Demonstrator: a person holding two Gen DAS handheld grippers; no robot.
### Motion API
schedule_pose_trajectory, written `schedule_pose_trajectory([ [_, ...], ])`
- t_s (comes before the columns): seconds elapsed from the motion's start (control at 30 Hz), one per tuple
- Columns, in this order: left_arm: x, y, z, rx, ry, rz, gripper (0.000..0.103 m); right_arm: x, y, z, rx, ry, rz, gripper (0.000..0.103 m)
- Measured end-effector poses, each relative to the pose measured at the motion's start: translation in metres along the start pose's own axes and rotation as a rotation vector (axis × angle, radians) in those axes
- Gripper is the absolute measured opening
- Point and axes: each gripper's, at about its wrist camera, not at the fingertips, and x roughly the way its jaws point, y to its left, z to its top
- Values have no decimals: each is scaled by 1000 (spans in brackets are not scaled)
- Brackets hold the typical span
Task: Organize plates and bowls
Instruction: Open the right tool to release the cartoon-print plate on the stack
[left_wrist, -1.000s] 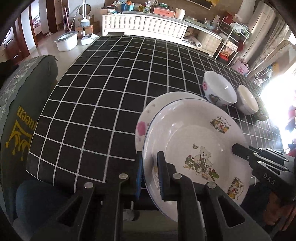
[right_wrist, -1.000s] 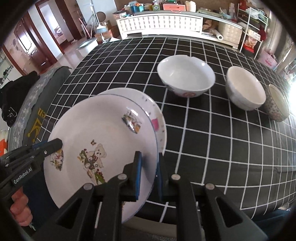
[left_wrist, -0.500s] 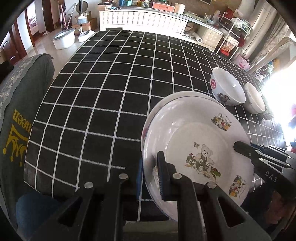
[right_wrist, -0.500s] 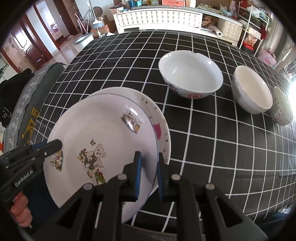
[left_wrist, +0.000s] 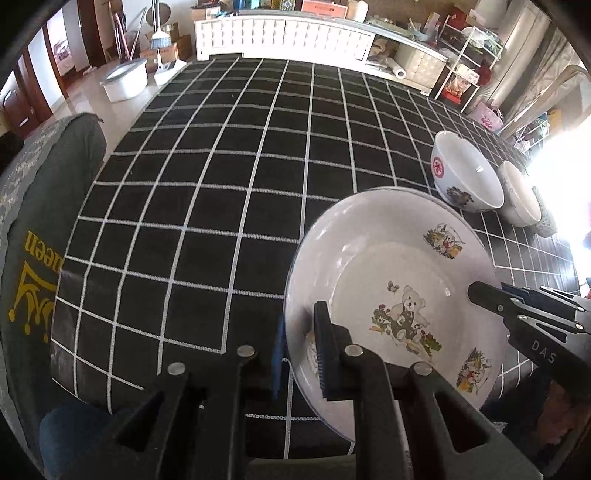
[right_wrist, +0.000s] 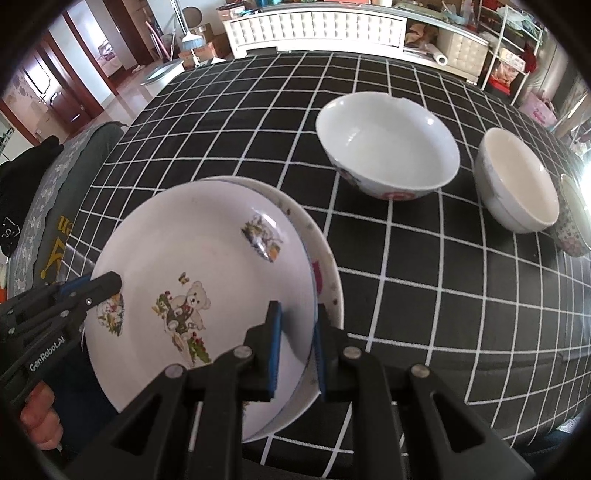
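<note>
The left gripper (left_wrist: 299, 347) is clamped on the near-left rim of the bear plate (left_wrist: 402, 280), 1 pad inside the rim and 1 outside. The right gripper (right_wrist: 297, 341) is clamped on the opposite rim of the same plate, seen at lower centre of the right wrist view. In the left wrist view the right gripper enters from the lower right edge; in the right wrist view the left gripper enters from the lower left, with a hand (right_wrist: 38, 417) below it.

The bear plate sits over a second plate (right_wrist: 327, 273), whose speckled rim with a pink mark shows along its right side in the right wrist view. Whether the 2 plates touch cannot be told.

Both plates lie at the near edge of the black checked tablecloth (left_wrist: 221, 177). A large white bowl (right_wrist: 388, 144) stands upright in the upper centre of the right wrist view, a smaller white bowl (right_wrist: 517, 181) just to its right, and a floral bowl (right_wrist: 572, 221) at the right edge.
</note>
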Motion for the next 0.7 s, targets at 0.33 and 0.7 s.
schedule_pose_trajectory([
  [0.33,3,-2,-1,4,-3,-3,13,-1,-10,3,58,9,54,20],
  [0.7,-23,-7,-6,1,-64,32,13,-14,-16,-7,71,3,69,21],
])
